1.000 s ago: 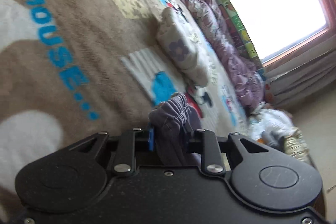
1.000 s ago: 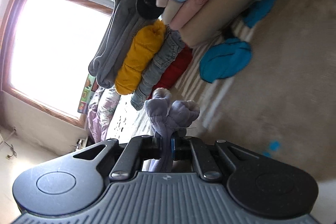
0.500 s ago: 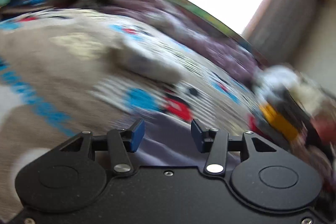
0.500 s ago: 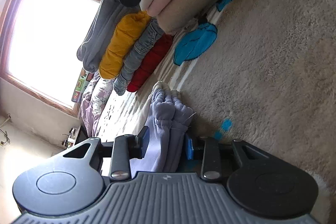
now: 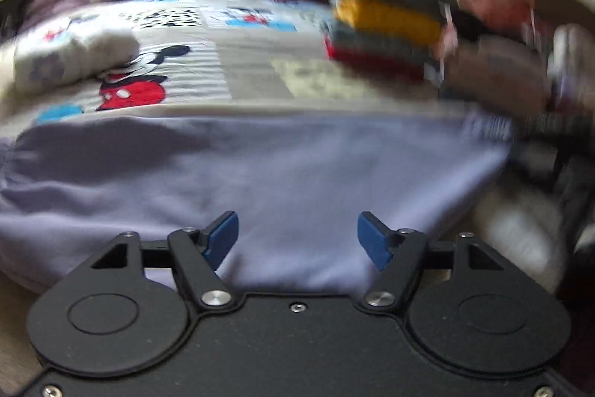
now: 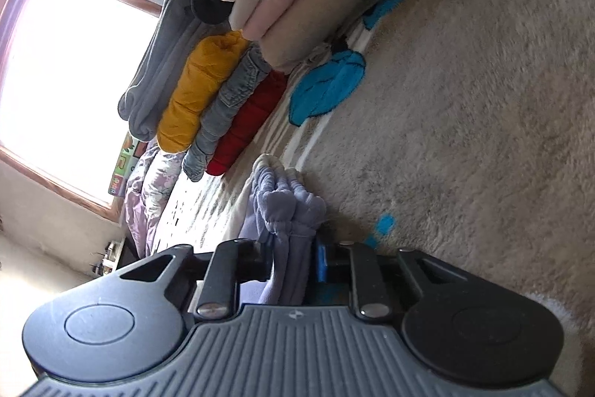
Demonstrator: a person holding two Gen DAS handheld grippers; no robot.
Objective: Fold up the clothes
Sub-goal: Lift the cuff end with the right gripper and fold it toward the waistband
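Left claw let go since earlier, jaws opening, empty
Lilac garment spread ahead, unfolded; right claw closing on bunched waistband; folding barely begun

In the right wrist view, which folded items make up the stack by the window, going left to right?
Grey garment → mustard-yellow garment → grey denim → red garment.
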